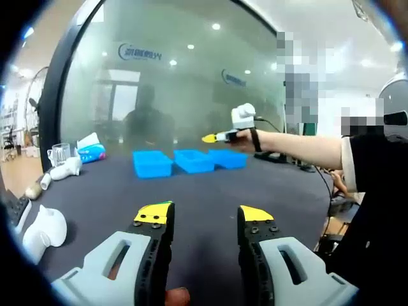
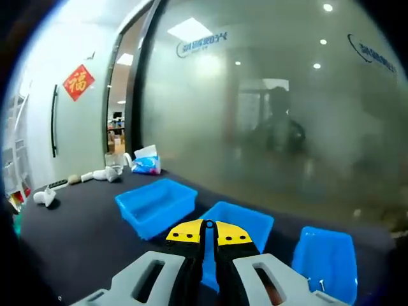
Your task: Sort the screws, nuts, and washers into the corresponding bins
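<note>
**Right gripper poised over the middle bin**

Three blue bins stand in a row on the dark tabletop (image 1: 210, 191), near its far edge by the frosted glass wall (image 1: 178, 83). The right gripper (image 2: 209, 224) hangs above the middle bin (image 2: 239, 223), between the left bin (image 2: 156, 204) and the right bin (image 2: 326, 258), its fingers pressed together. Whether they pinch a small part I cannot tell; the placement suggests a drop is intended. Two tiny screws (image 2: 315, 281), possibly, lie in the right bin.

The left gripper (image 1: 204, 217) is low over bare tabletop, well apart from the bins, fingers spread and holding nothing, probably ready to fetch. From there the right gripper (image 1: 213, 137) shows on the person's outstretched arm (image 1: 299, 150).

Open tabletop lies before the bins; white objects (image 1: 44, 233) and a tissue pack (image 1: 91, 152) crowd the left edge.
</note>
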The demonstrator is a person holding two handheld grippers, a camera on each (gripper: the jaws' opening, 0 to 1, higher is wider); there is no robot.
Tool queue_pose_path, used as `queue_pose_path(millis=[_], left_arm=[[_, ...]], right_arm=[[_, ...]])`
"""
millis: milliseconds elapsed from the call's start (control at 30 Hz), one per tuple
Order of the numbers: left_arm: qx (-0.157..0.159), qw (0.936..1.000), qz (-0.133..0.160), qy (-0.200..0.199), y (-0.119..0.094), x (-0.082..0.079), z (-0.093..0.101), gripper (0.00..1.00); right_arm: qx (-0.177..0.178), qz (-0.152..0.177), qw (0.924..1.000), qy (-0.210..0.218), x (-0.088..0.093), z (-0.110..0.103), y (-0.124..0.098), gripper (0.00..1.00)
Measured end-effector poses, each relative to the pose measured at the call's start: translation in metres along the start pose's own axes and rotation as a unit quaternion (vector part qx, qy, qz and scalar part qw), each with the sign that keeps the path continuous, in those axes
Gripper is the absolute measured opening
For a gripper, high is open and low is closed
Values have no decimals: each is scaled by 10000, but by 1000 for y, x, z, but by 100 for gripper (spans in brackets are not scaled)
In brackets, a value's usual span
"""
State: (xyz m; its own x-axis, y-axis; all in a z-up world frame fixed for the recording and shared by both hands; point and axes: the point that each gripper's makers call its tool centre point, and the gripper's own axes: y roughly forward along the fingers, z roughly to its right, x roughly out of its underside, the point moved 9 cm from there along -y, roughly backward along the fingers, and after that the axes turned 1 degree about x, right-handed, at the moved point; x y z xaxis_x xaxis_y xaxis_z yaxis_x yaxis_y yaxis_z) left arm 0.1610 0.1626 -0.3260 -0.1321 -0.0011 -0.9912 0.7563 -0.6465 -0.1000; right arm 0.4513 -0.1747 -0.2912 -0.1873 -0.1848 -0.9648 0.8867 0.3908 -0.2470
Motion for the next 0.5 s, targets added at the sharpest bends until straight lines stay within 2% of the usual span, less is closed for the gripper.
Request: queue_pose_path(millis=[200,333,500], left_arm=[[3,10000,-18,-11,1,1,1,38],[16,10000,-41,28,2,2,3,38],[39,10000,-40,3,3,3,3,39]], right_arm=[[38,36,9999,-102,3,-2,3,6],[-3,48,10000,-55,4,-3,2,16],[-28,43,10000,10,7,-7,-5,18]])
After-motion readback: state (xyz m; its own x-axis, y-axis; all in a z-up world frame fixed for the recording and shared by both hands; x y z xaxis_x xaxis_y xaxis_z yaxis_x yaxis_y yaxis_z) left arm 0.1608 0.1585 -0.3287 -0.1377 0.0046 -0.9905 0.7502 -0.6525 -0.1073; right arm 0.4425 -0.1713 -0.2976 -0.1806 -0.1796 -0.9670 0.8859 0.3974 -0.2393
